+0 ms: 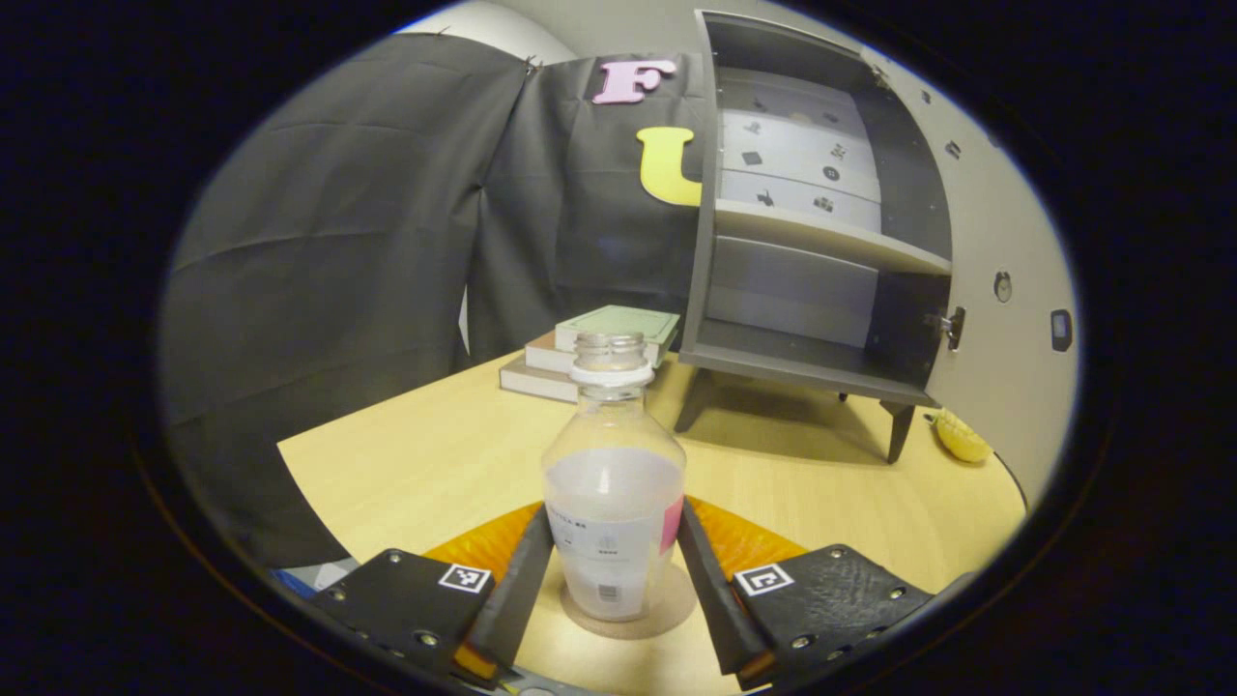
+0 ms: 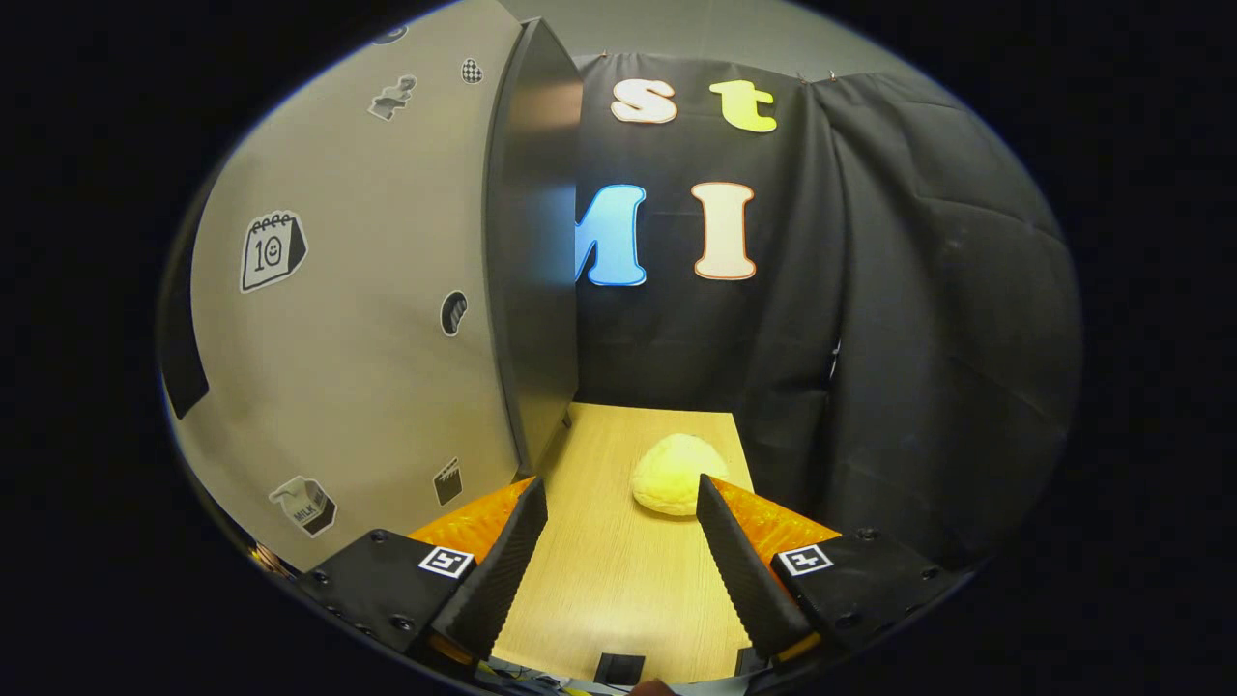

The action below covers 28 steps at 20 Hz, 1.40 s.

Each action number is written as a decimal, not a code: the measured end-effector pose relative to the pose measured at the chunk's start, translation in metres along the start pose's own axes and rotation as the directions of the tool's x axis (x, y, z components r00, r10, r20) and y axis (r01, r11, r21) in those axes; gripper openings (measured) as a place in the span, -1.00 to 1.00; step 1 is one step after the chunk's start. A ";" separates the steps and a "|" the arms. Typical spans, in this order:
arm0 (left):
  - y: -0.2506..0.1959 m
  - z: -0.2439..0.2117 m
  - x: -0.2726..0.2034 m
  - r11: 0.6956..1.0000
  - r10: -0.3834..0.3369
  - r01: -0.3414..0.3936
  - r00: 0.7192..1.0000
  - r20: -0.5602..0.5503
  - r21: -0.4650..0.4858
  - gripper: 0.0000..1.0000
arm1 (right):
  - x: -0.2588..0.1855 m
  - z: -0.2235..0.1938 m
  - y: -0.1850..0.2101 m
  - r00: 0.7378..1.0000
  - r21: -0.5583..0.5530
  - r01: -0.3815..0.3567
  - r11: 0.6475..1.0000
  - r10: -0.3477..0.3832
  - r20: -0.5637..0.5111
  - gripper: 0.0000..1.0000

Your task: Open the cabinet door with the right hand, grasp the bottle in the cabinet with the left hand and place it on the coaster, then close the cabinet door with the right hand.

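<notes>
A clear bottle [image 1: 614, 503], uncapped and holding some pale liquid, stands upright on a round cork coaster [image 1: 633, 619] on the wooden table. My left gripper [image 1: 614, 510] is shut on the bottle's lower half, one finger against each side. Behind it the grey cabinet [image 1: 812, 290] stands with its shelves bare and its door [image 1: 1005, 290] swung out to the right. In the right gripper view my right gripper [image 2: 618, 488] is open and holds nothing, low over the table just right of the stickered door [image 2: 387, 290].
A stack of books [image 1: 599, 348] lies left of the cabinet. A yellow rounded object [image 2: 676, 474] sits on the table [image 2: 618, 580] just beyond my right fingertips, also visible by the cabinet's foot [image 1: 962, 440]. Black cloth walls close in the table.
</notes>
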<state>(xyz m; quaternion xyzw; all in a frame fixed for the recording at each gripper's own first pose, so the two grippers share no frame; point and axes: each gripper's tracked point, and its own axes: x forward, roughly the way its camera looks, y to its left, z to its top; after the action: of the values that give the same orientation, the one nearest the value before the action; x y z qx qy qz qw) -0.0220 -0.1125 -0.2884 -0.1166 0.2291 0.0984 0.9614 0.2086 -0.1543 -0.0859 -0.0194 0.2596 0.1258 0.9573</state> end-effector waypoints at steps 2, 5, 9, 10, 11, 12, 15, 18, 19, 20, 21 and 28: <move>-0.003 -0.001 -0.003 1.000 -0.006 0.006 1.000 -0.015 0.006 0.51 | 0.002 0.001 0.002 1.000 -0.004 -0.010 1.000 0.010 0.004 0.86; -0.008 0.006 -0.007 1.000 -0.005 0.005 1.000 -0.018 0.030 0.57 | 0.003 0.002 0.005 1.000 -0.007 -0.024 1.000 0.024 0.008 0.96; -0.017 0.020 -0.020 0.999 -0.018 0.018 1.000 0.001 0.044 0.52 | 0.006 0.003 0.004 0.999 -0.008 -0.035 0.999 0.036 0.015 0.96; -0.018 0.025 -0.025 0.999 -0.019 0.018 1.000 0.010 0.046 0.59 | 0.007 0.003 0.004 0.999 -0.007 -0.038 0.999 0.038 0.017 0.96; -0.020 0.031 -0.029 0.999 -0.021 0.020 1.000 0.021 0.047 0.65 | 0.008 0.004 0.004 0.999 -0.006 -0.041 0.999 0.041 0.018 0.96; -0.020 0.037 -0.033 0.999 -0.021 0.019 0.999 0.032 0.050 0.65 | 0.008 0.003 0.004 0.999 -0.005 -0.044 0.999 0.044 0.021 0.96; -0.017 0.061 -0.049 0.998 -0.007 0.003 0.998 0.068 0.058 0.59 | 0.009 0.007 0.005 0.998 -0.007 -0.056 0.998 0.056 0.028 0.96; -0.014 0.098 -0.066 0.997 0.013 -0.022 0.993 0.115 0.074 0.59 | 0.010 0.012 0.008 0.997 0.000 -0.078 0.997 0.077 0.027 0.96; -0.015 0.116 -0.071 0.996 0.012 -0.023 0.991 0.137 0.082 0.59 | 0.008 0.016 0.010 0.996 0.000 -0.083 0.997 0.083 0.032 0.96; -0.016 0.132 -0.076 0.996 0.008 -0.024 0.987 0.163 0.091 0.59 | 0.007 0.020 0.010 0.996 -0.001 -0.082 0.997 0.082 0.042 0.96; -0.018 0.149 -0.079 0.995 0.001 -0.019 0.984 0.179 0.100 0.59 | 0.004 0.025 0.012 0.995 0.004 -0.079 0.997 0.079 0.053 0.96; -0.024 0.225 -0.085 0.988 -0.101 0.066 0.960 0.261 0.139 0.59 | -0.036 0.060 0.040 0.989 0.085 -0.098 0.992 0.088 0.121 0.96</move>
<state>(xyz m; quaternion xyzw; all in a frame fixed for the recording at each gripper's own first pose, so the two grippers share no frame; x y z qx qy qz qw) 0.0038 -0.0866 -0.0495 -0.0498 0.0978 0.0575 0.9923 0.1979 -0.1175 -0.0149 0.0436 0.2092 0.1593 0.9638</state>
